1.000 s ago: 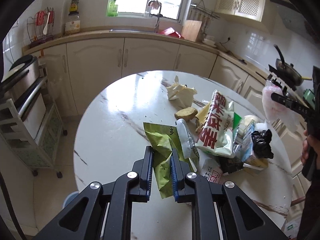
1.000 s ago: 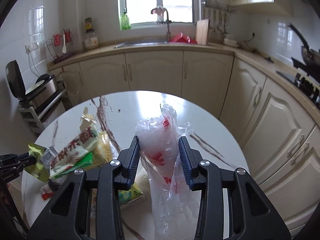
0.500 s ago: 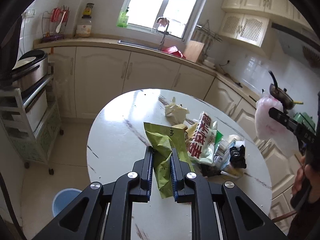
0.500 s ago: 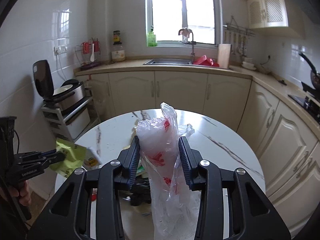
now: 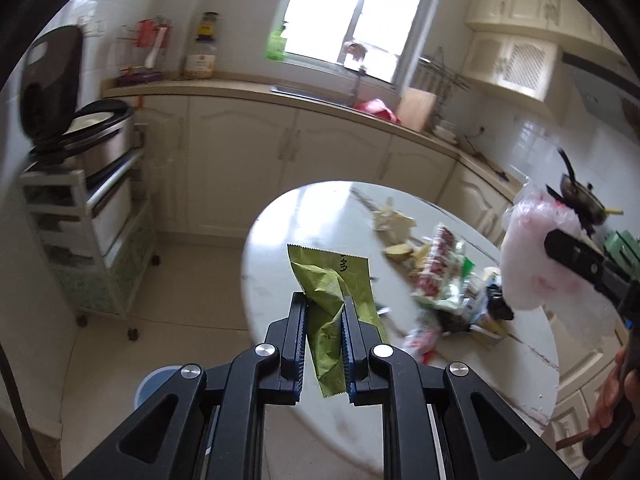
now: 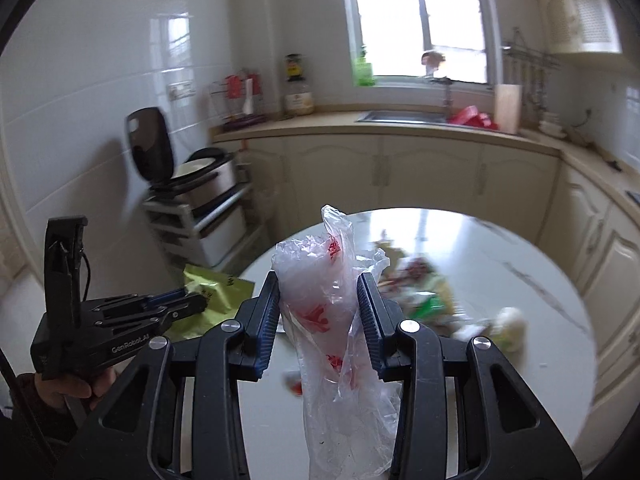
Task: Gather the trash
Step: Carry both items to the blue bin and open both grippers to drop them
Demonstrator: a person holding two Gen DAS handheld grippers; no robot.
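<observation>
L gripper (image 5: 324, 316): clamped on green wrapper (image 5: 332, 300), crumpled, held off the table (image 5: 280, 240) over its near-left edge; serrated top edge up, lower end hangs betw. the fingers. Also seen from R cam at lower left (image 6: 192, 300), wrapper (image 6: 212, 296) sticking out past the tips.

R gripper (image 6: 318, 312): clamped on clear plastic bag (image 6: 332, 320) w/ red print; bag bunched betw. pads, top pokes above the fingertips, rest hangs down below. From L cam it shows at far right (image 5: 576, 256), bag (image 5: 536, 256) in front of it, above table's right side.

Table: round, white marble look.

Trash pile (image 5: 444, 280): on table, right of centre; blurred. Red/white/green packet, crumpled paper (image 5: 392, 220) at far side, black item near front. Apart from both grippers.

Blue bin (image 5: 160, 384): on floor, left of table, partly behind L gripper.

Cart (image 5: 88, 240): by left wall, rice cooker (image 5: 92, 136) on top, lid up.
</observation>
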